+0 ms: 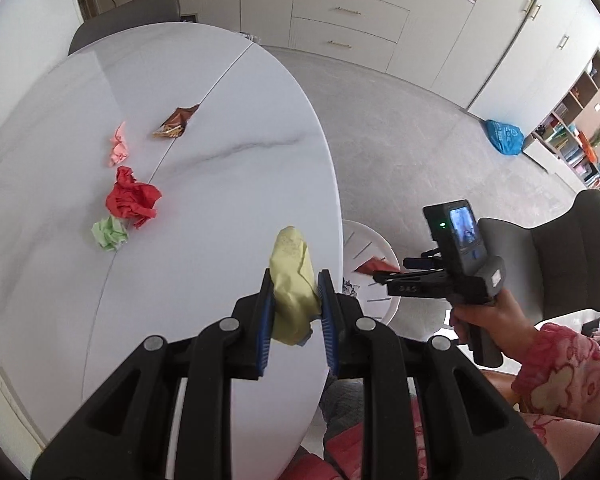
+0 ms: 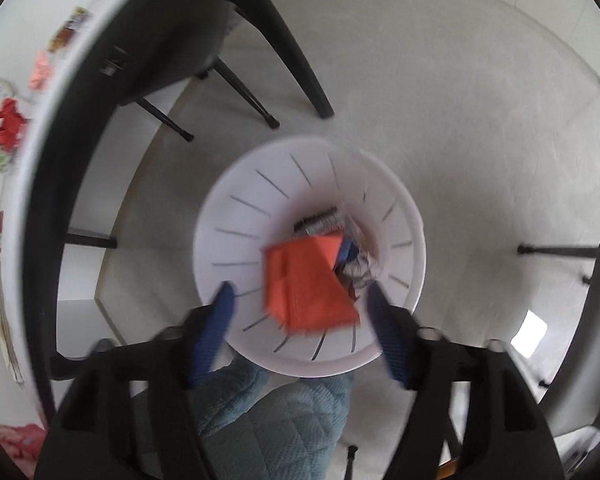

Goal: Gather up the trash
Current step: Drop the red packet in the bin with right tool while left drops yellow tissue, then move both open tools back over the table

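While the left gripper [image 1: 294, 300] pinches crumpled yellow paper [image 1: 292, 280], the right gripper [image 2: 300, 316] gapes; orange paper [image 2: 310, 288] loose.

Paper wads [image 1: 132, 202] on white table [image 1: 228, 208]

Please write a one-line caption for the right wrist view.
Open right gripper above white bin, orange paper between its blue fingers.

Glossy marbled table [image 1: 220, 208], crumpled yellow paper [image 1: 292, 280], slotted white plastic bin [image 2: 236, 216], matt grey floor [image 1: 400, 120].
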{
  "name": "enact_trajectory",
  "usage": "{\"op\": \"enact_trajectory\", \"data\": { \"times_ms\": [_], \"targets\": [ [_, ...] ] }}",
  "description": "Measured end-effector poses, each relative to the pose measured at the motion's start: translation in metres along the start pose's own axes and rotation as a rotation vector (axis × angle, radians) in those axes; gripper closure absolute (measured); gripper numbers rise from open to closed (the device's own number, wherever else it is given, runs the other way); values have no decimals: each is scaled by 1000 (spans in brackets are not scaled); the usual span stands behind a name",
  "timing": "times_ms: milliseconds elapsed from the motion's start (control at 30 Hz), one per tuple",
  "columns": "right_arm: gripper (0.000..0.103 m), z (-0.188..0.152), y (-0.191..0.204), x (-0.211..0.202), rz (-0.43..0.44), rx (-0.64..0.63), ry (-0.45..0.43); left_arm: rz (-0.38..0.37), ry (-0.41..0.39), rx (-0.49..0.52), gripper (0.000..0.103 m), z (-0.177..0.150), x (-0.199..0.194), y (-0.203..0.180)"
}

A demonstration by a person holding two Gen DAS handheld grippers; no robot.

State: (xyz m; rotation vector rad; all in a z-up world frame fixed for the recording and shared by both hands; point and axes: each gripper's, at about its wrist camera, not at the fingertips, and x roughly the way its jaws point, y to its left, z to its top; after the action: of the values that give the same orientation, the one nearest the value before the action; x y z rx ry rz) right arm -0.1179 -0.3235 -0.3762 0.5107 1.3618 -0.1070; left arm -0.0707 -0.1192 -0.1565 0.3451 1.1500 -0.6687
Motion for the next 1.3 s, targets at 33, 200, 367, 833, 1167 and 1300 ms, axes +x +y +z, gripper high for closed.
{"op": "enact_trajectory", "data": {
  "times_ms": [33, 200, 367, 833, 1167, 1300],
  "targets": [
    [20, -2, -5, 7, -5, 20, 10, 1, 1, 9, 82, 1, 2, -4],
    [11, -11, -38, -2, 26, 131, 7, 5, 18, 63, 82, 4, 13, -32],
    [9, -21, -70, -30, 9, 224, -26, -6, 46, 146, 82, 10, 32, -72],
    [8, -53, -122, -92, -15, 286, -118, 97, 287, 325, 58, -4, 182, -151],
    [8, -64, -125, -94, -18, 269, -96, 103, 258, 348, 14, -5, 185, -173],
    [8, -61, -125, -94, -13, 274, -100, 66, 228, 312, 14, 3, 168, -176]
  ]
}}
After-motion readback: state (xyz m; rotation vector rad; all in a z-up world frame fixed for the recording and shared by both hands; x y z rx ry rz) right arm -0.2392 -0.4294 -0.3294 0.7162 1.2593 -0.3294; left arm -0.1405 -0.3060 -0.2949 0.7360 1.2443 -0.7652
